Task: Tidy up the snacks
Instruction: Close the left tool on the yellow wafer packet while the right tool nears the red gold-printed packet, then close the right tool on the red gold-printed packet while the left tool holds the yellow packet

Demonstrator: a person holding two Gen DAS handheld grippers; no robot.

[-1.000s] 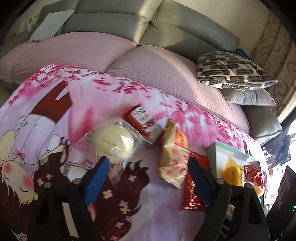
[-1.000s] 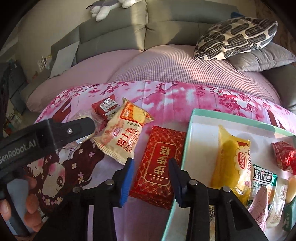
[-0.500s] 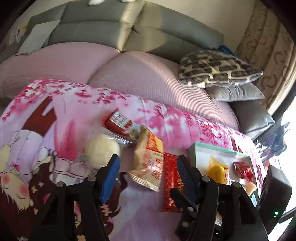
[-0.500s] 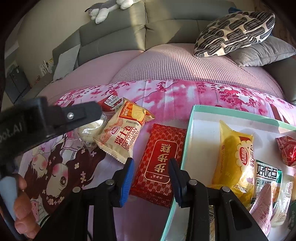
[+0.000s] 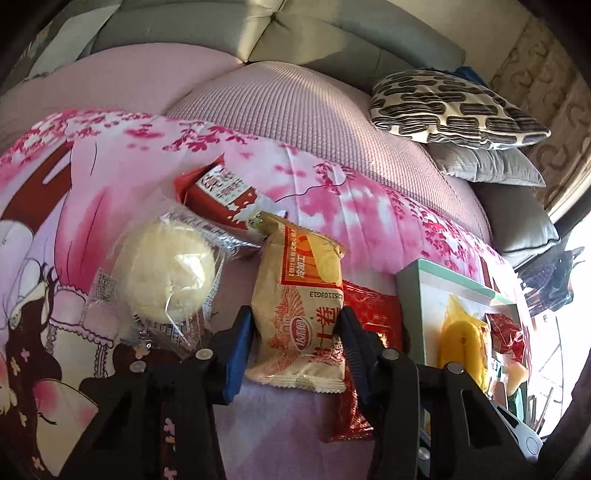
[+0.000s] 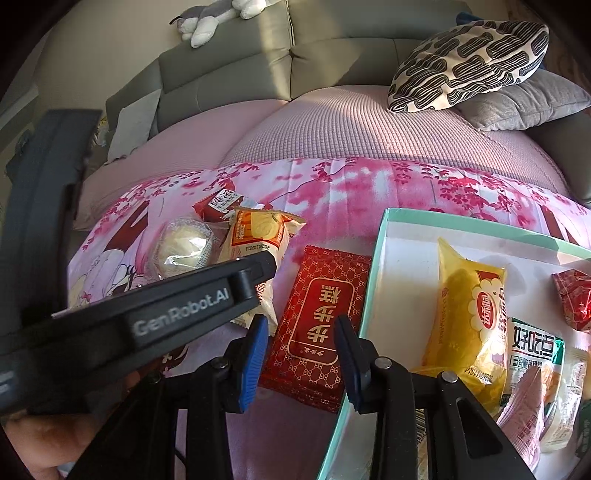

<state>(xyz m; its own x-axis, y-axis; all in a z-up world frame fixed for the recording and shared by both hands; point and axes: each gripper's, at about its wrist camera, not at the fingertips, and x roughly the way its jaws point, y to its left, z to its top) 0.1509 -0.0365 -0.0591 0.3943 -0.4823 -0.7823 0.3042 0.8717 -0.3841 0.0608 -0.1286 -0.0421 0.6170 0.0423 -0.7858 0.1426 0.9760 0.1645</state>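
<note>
A beige and orange snack packet (image 5: 299, 295) lies on the pink cartoon blanket (image 5: 110, 177). My left gripper (image 5: 295, 332) is closing on it, and its blue pads touch both sides of the packet. Left of it are a wrapped pale bun (image 5: 166, 273) and a red and white packet (image 5: 218, 195). My right gripper (image 6: 301, 343) hovers over a flat red packet (image 6: 317, 328) with its jaws narrow and nothing gripped. A teal-rimmed white box (image 6: 380, 236) on the right holds a yellow packet (image 6: 465, 314) and several other snacks.
The left gripper's black body (image 6: 177, 317) crosses the right wrist view, with a hand (image 6: 37, 443) at the lower left. Behind the blanket are a pink sofa cover (image 6: 351, 125), a patterned cushion (image 6: 469, 62), a grey cushion (image 6: 524, 103) and a plush toy (image 6: 218, 14).
My left gripper moved right from the bun and down over the beige packet, and its jaws narrowed around it. The right gripper has kept still above the red packet.
</note>
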